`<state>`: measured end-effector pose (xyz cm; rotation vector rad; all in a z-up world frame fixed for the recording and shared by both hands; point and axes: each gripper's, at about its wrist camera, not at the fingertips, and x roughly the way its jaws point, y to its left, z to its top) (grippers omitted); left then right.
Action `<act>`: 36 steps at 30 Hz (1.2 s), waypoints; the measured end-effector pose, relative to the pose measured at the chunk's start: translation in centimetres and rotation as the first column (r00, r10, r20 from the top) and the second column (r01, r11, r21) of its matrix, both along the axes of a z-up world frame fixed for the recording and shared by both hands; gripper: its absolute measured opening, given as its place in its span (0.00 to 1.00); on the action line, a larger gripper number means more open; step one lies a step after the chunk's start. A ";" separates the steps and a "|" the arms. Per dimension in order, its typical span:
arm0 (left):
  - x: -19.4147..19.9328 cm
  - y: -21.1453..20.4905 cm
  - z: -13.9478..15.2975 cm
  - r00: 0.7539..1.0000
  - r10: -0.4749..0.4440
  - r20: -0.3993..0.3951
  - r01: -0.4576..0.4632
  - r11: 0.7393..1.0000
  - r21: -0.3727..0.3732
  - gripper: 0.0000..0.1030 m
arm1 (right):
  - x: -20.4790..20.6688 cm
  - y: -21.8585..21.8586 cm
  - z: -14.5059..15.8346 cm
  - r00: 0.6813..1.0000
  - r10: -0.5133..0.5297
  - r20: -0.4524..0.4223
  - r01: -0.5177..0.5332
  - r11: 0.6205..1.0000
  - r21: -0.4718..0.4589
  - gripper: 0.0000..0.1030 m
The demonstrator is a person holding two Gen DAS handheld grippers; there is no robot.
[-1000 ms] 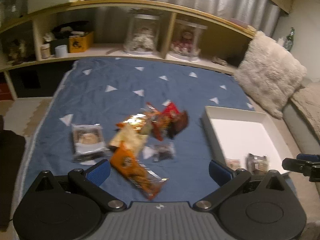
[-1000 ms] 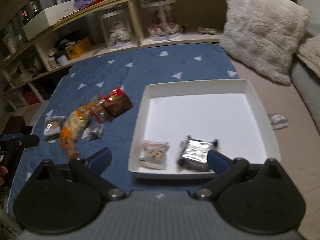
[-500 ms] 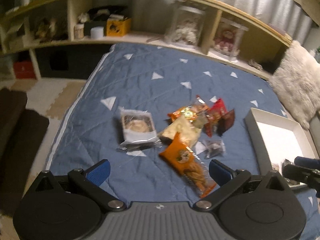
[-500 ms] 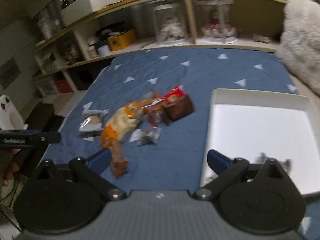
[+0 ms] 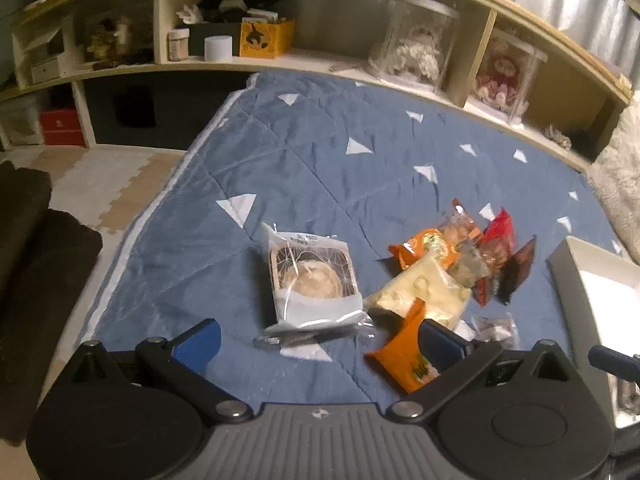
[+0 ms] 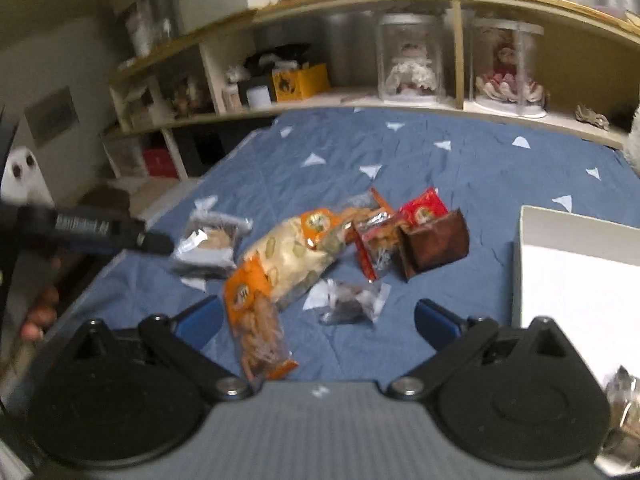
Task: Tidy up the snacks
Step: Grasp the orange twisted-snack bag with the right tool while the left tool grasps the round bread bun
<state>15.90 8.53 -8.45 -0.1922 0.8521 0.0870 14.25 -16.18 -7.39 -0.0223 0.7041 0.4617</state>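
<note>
Both grippers' fingers spread, left gripper [image 5: 318, 338] over crinkly clear pastry packet [image 5: 312, 280] (blue quilt [image 5: 320, 184]).

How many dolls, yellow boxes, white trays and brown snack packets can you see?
dolls: 2
yellow box: 1
white tray: 1
brown snack packet: 1
Total: 5

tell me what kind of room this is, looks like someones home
Most likely a bedroom or living space in a home: snacks lie on a blue quilt with white triangles, a low wooden shelf holds dolls in clear cases, and a fluffy cushion sits at the side.
</note>
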 end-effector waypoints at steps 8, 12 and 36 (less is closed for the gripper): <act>3.4 1.0 -1.7 0.992 0.123 0.000 -0.123 0.992 -0.036 1.00 | 0.8 2.6 -2.1 0.999 0.052 0.011 -0.051 0.997 -0.049 1.00; 4.8 0.4 -2.4 0.993 0.115 -0.011 -0.115 0.993 -0.022 1.00 | 0.5 4.0 -2.9 0.994 0.098 0.051 -0.092 0.990 -0.110 1.00; 6.5 -0.4 -4.5 0.989 0.131 -0.069 -0.126 0.989 0.076 0.89 | -4.2 12.0 -7.5 0.893 0.432 0.126 -0.278 0.750 -0.600 0.56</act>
